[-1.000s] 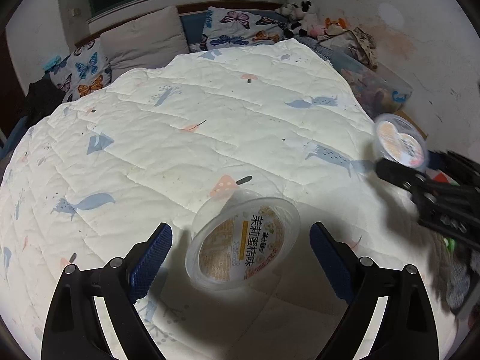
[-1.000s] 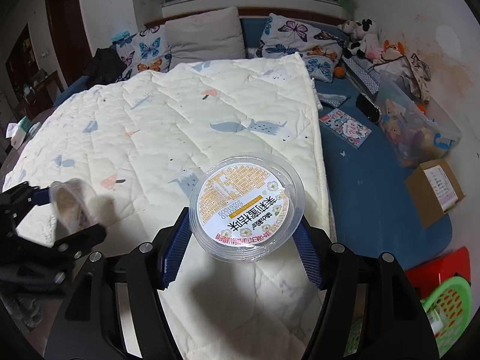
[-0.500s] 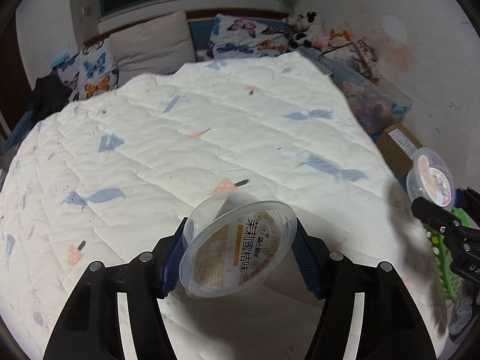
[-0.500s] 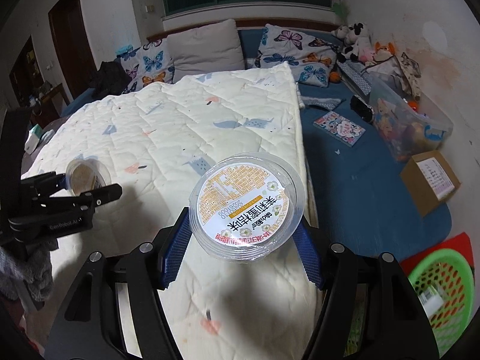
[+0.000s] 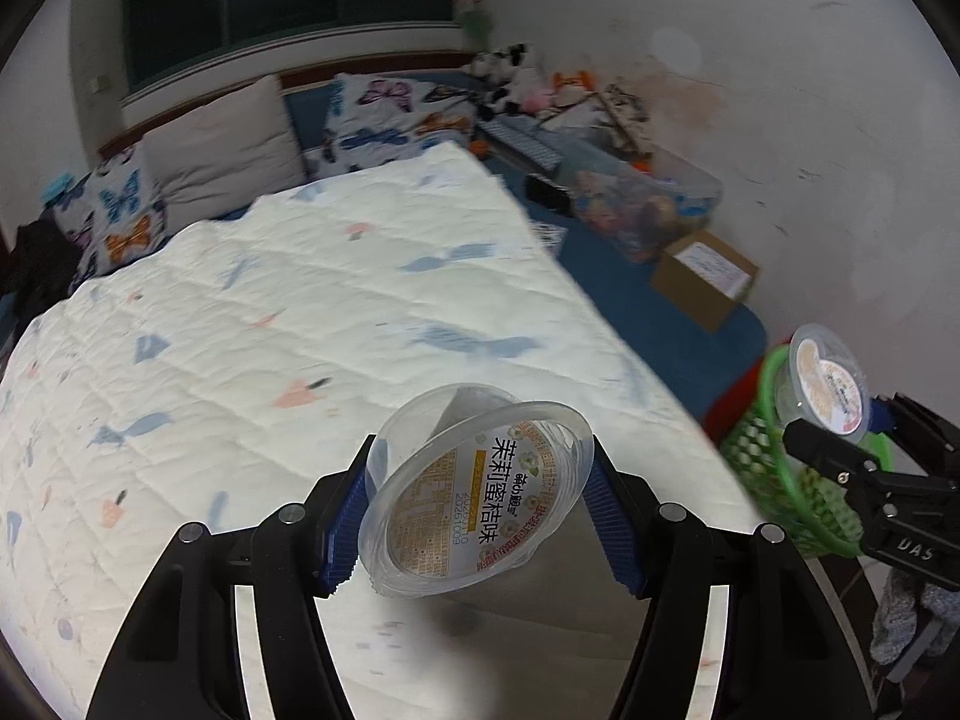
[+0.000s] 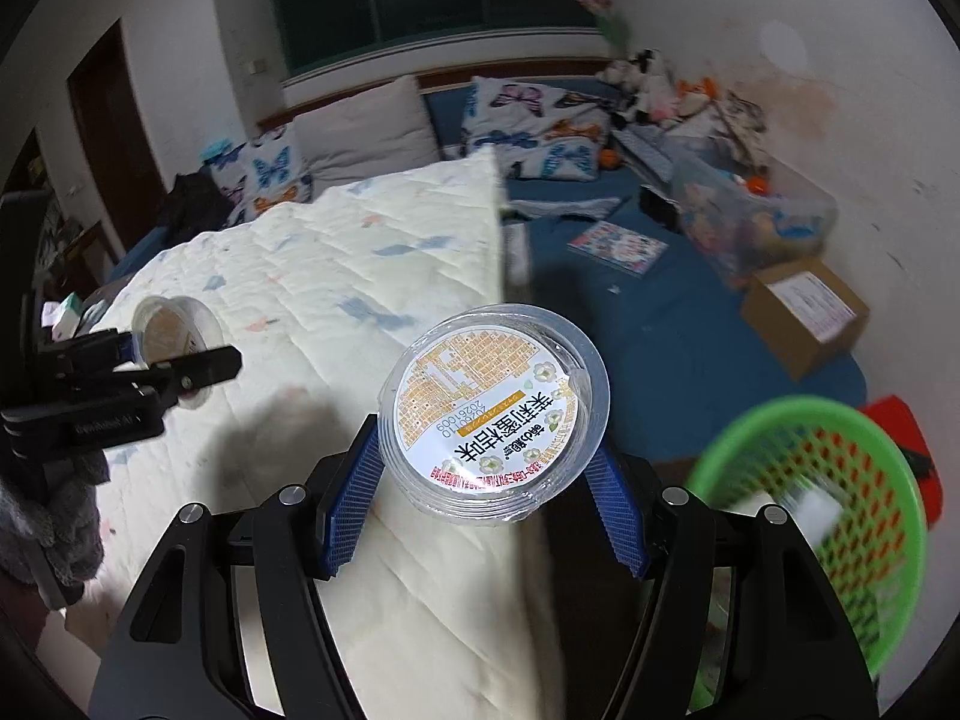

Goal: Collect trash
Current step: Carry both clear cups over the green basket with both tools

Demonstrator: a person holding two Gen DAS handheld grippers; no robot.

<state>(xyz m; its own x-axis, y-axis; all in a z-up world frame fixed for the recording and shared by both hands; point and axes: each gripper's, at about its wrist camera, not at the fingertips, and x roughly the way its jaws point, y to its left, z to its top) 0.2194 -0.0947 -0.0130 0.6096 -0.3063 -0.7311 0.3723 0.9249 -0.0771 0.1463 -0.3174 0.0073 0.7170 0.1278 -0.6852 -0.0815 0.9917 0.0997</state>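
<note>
Above the near corner of a bed spread with a cream quilted blanket (image 5: pixel 252 324) printed with small blue and pink figures, both grippers angle downward, side by side. The left gripper (image 5: pixel 477 492), black with blue ribbed pads, clenches a clear round plastic tub with a printed paper label on its lid (image 5: pixel 474 489); its jaws closed onto the tub within the last second, and the tub now sits tilted between the pads, lifted clear of the blanket. The right gripper (image 6: pixel 489 483) stands about half open and grasps a second clear round plastic tub with the same printed label (image 6: pixel 495 411), lid facing the camera, the pads pressing its sides. In the left wrist view this second tub (image 5: pixel 831 381) shows at the far right, in front of a green plastic mesh basket (image 5: pixel 786 480) that sits at the bed's foot. From the right wrist view the green basket (image 6: pixel 840 516) lies just right of the held tub, its mouth open with some pale items inside, too blurred to name. Beyond the blanket's right edge runs a blue sheet (image 6: pixel 672 324), with a brown cardboard box (image 6: pixel 804 312) by the wall.
</note>
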